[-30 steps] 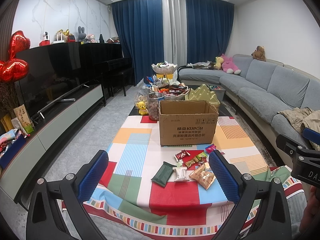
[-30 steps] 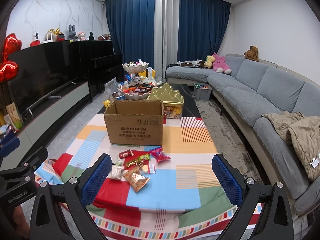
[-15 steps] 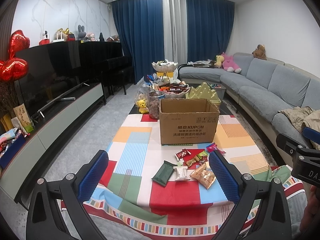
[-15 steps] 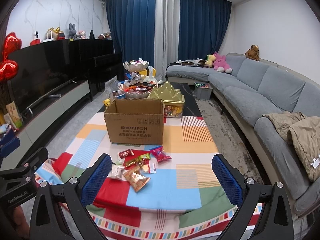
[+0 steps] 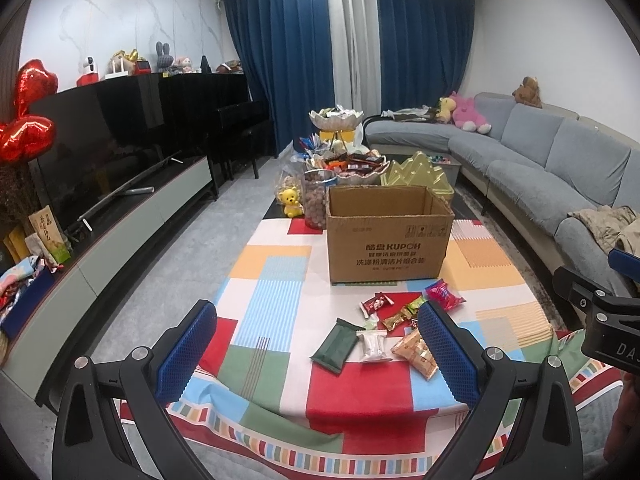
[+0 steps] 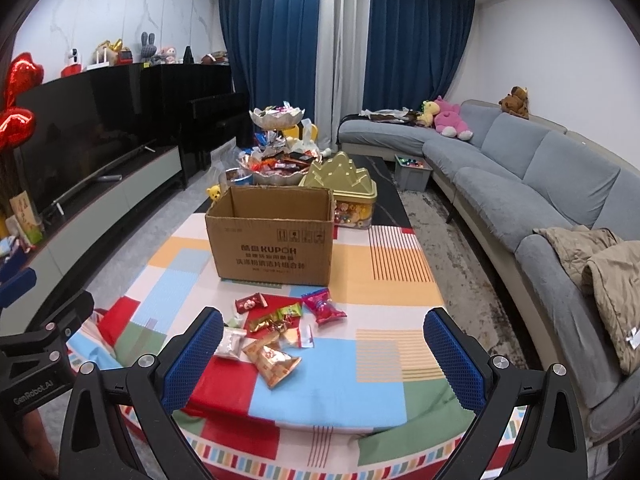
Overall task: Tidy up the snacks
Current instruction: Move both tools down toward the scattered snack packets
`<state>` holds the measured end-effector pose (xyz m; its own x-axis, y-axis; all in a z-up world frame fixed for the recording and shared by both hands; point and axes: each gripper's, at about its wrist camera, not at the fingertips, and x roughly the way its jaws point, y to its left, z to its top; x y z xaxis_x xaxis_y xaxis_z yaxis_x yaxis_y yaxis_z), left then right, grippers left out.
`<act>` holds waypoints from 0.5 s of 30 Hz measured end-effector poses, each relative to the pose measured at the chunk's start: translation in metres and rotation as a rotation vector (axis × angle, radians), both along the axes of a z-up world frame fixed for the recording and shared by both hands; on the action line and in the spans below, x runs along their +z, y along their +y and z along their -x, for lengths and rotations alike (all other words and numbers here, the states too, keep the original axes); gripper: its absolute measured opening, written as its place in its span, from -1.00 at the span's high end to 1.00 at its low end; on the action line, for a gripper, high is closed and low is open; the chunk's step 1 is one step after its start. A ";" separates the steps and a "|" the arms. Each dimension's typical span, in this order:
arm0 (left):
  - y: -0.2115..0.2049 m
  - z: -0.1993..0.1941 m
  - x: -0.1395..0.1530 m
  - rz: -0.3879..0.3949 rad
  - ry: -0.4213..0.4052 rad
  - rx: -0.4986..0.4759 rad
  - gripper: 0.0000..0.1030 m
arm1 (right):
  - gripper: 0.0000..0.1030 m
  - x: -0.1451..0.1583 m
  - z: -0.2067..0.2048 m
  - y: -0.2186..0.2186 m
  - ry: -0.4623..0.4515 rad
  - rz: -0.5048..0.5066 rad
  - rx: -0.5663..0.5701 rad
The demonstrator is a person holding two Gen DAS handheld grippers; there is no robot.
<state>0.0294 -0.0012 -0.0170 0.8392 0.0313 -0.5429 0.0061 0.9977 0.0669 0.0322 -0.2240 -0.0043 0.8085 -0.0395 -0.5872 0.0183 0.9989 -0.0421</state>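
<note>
Both grippers spread wide, empty, hovering off near edge of table (image 6: 384, 364). Snack pile (image 6: 276, 332) loose near that edge, in front of open cardboard box (image 6: 272, 248). Pile sits ahead-left of right gripper (image 6: 323, 354), ahead-right of left gripper (image 5: 318, 344). Green packet (image 5: 335, 344) nearest left gripper, long axis running diagonally away. Left likely goes first.

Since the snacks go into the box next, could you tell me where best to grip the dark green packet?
The dark green packet lies flat, apart from the other snacks, its long axis slanted. Probably come from above with the left gripper and pinch across its narrow width at the middle.
</note>
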 end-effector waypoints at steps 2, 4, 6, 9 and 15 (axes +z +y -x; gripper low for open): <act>0.001 -0.004 -0.001 -0.003 0.011 0.003 -0.99 | -0.97 -0.003 -0.005 0.003 0.007 0.006 0.008; 0.001 -0.010 -0.003 -0.003 0.026 0.005 -0.99 | -0.97 -0.005 -0.011 0.005 0.016 0.012 0.016; 0.002 -0.014 -0.005 -0.005 0.039 0.008 -0.99 | -0.97 -0.009 -0.016 0.008 0.023 0.020 0.024; 0.002 -0.021 -0.007 -0.009 0.056 0.008 -0.99 | -0.97 -0.015 -0.024 0.010 0.040 0.027 0.034; 0.003 -0.038 -0.014 -0.017 0.096 0.008 -0.98 | -0.97 -0.027 -0.043 0.015 0.083 0.041 0.061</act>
<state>0.0672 0.0021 -0.0309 0.7830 0.0476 -0.6201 0.0053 0.9965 0.0833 0.0748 -0.2086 -0.0312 0.7586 -0.0169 -0.6514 -0.0480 0.9955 -0.0817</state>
